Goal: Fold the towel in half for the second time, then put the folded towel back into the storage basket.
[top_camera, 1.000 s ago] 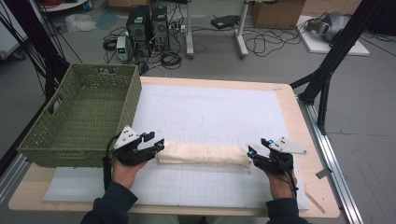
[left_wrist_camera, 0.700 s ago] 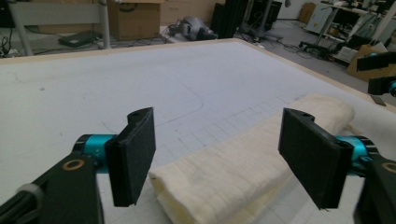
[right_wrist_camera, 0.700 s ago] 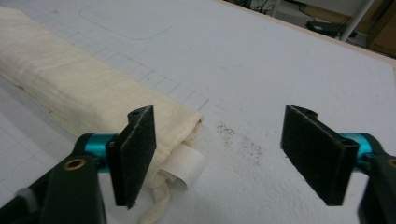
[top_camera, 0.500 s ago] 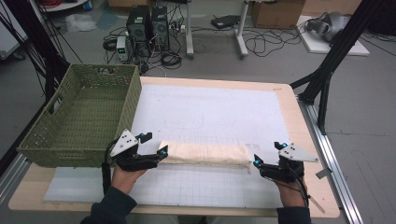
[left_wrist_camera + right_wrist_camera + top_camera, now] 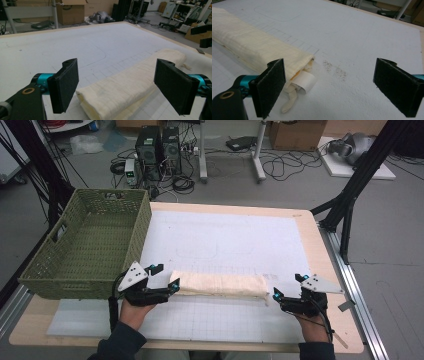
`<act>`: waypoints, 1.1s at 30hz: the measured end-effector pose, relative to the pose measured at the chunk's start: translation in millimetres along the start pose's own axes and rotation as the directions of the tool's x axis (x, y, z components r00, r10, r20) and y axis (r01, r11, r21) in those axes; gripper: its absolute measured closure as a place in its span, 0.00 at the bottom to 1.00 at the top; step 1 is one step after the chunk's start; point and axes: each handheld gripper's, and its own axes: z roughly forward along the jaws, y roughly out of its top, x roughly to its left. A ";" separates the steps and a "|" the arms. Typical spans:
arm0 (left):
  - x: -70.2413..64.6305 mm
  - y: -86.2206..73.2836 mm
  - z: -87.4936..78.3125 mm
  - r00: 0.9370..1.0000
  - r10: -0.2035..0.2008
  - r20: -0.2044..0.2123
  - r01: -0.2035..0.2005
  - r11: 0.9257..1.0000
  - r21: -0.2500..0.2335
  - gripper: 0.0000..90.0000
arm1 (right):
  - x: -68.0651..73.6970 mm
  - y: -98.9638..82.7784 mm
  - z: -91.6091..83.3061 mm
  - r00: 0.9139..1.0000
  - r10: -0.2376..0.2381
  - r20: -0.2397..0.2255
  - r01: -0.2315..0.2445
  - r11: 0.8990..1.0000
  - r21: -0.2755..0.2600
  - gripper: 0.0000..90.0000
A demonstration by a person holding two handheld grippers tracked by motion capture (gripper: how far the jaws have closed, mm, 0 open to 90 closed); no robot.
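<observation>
A cream towel [image 5: 220, 284], folded into a long narrow strip, lies across the near part of the white mat [image 5: 225, 235]. My left gripper [image 5: 172, 289] sits at the towel's left end. Its jaws have just been opening and now stand wide, with the towel's end [image 5: 120, 87] between them and touching neither pad. My right gripper [image 5: 286, 286] is just off the right end, and its jaws have also just been opening. In the right gripper view [image 5: 332, 87] the towel [image 5: 254, 47] and its white label [image 5: 305, 81] lie by the left pad, with bare mat between the jaws.
A green wicker basket [image 5: 85, 245] stands on the table's left side, close behind my left hand. The wooden table edge [image 5: 330, 270] runs past the mat on the right. A black frame leg [image 5: 350, 205] stands beyond the right edge. Computers and cables lie on the floor behind.
Both grippers were closed on the towel's ends a second ago; both have opened and let go. The right hand has drawn back a little to the right, off the towel.
</observation>
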 end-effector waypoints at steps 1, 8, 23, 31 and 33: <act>0.2 -0.5 0.0 1.000 0.000 -0.002 0.000 1.000 -0.001 0.24 | -0.3 -0.5 2.2 1.000 -0.006 0.001 0.006 1.000 0.004 0.11; 2.1 -2.5 -0.3 1.000 -0.009 -0.014 0.009 1.000 0.007 0.24 | 0.0 -2.1 7.5 1.000 -0.004 0.007 0.004 1.000 0.015 0.11; 7.9 -7.9 5.0 0.998 -0.020 -0.059 0.023 0.998 0.063 0.24 | -4.2 -3.9 3.6 0.999 0.023 0.038 -0.023 1.000 0.000 0.11; 14.5 -13.2 13.0 0.990 -0.067 -0.123 0.087 0.984 0.157 0.32 | -0.1 -2.2 5.9 1.000 0.002 0.022 -0.002 1.000 -0.001 0.11; 15.2 -14.8 15.8 0.988 -0.082 -0.134 0.104 0.980 0.169 0.33 | 0.5 -2.2 5.4 1.000 -0.001 0.020 0.001 1.000 -0.003 0.11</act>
